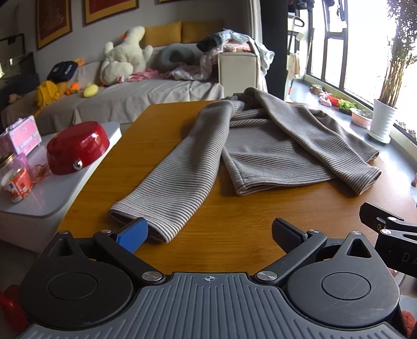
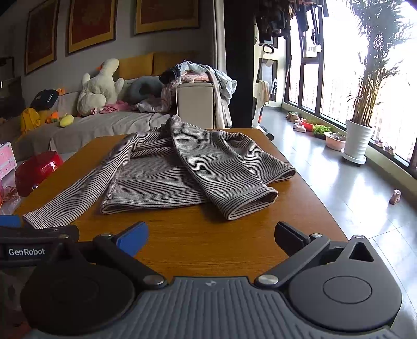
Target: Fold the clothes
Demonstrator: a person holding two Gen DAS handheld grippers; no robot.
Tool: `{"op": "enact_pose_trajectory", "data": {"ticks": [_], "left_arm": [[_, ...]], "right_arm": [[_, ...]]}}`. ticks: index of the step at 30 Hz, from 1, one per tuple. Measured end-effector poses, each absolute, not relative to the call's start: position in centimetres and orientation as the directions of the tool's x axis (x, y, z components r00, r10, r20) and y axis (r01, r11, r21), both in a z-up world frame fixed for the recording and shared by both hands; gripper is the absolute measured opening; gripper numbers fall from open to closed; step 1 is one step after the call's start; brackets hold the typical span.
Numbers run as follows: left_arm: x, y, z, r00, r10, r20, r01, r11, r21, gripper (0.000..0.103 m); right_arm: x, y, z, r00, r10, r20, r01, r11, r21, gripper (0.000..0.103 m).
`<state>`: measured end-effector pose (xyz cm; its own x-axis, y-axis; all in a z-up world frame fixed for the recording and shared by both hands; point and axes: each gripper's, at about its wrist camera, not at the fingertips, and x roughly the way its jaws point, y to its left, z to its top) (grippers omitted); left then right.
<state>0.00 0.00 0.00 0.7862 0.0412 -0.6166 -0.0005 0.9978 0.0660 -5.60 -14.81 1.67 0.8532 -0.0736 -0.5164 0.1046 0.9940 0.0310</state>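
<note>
On the wooden table (image 1: 234, 221) the striped sweater (image 1: 260, 140) lies half-folded; left gripper (image 1: 208, 232) and right gripper (image 2: 211, 234) both spread wide, empty; next, probably grab that loose sleeve (image 1: 169, 177).

2 black hand-held grippers with grey ribbed tops

The left gripper (image 1: 209, 236) and right gripper (image 2: 211, 236) each have 1 blue bumpy pad, 1 black pad, round black discs and shiny silver screws. The left one's side says "GenRobot" in white letters.

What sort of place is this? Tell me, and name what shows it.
Most likely a home living room. A covered sofa with a big plush duck stands behind the wooden table, framed pictures hang above, and a potted plant sits by the tall windows.
</note>
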Motion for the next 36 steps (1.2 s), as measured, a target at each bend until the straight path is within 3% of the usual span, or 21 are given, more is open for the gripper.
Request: {"op": "enact_pose_trajectory", "data": {"ticks": [36], "left_arm": [[0.5, 0.5, -1.0, 0.731, 0.01, -0.682, 0.005, 1.0, 0.02, 0.103]], "right_arm": [[-5.3, -14.6, 1.4, 0.837, -0.083, -0.541, 0.116, 0.993, 0.027, 0.103]]}}
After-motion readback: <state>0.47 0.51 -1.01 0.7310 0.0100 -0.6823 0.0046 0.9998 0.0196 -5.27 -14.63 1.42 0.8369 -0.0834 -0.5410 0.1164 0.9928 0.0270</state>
